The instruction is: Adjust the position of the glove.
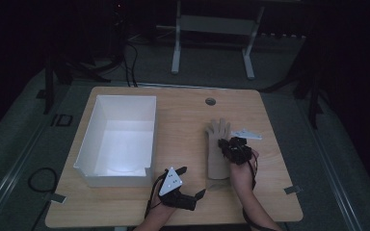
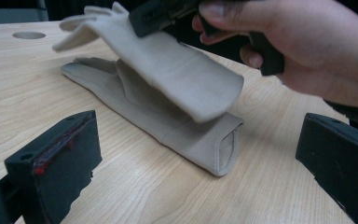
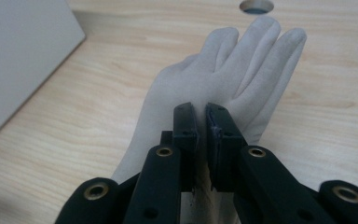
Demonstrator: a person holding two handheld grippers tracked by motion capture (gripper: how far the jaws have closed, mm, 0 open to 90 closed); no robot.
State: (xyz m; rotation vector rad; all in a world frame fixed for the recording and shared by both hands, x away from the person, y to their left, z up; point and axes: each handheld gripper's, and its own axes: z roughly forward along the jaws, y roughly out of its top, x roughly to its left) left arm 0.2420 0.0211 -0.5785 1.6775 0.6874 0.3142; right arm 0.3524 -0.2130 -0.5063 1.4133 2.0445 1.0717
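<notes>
While I stand at the near edge of the wooden table [image 1: 183,115], the white open box [image 1: 118,139] sits on its left half, its long side running away from me, with nothing visible inside it. Just right of the box's near corner, my left gripper [image 1: 191,182] hovers low by the table's front edge, its two black jaws spread wide with nothing between them; in the left gripper view those jaws frame bare wood. Its grey three-cornered plate [image 1: 171,181] faces up.

Right of centre lie two beige gloves. The lower glove [image 2: 168,123] rests flat on the wood, cuff opening toward me, fingers pointing to the far edge. The upper glove [image 2: 177,70] is tilted up off it, its cuff end drooping onto the lower one. My right gripper [image 3: 202,122] is pinched narrow on the upper glove around the palm, the jaws nearly touching with fabric between them, fingers of the glove fanning out beyond. My right hand [image 2: 307,51] wraps the gripper's handle. Beyond the gloves' fingertips, a round hole [image 1: 210,101] is cut in the tabletop near its far edge.
</notes>
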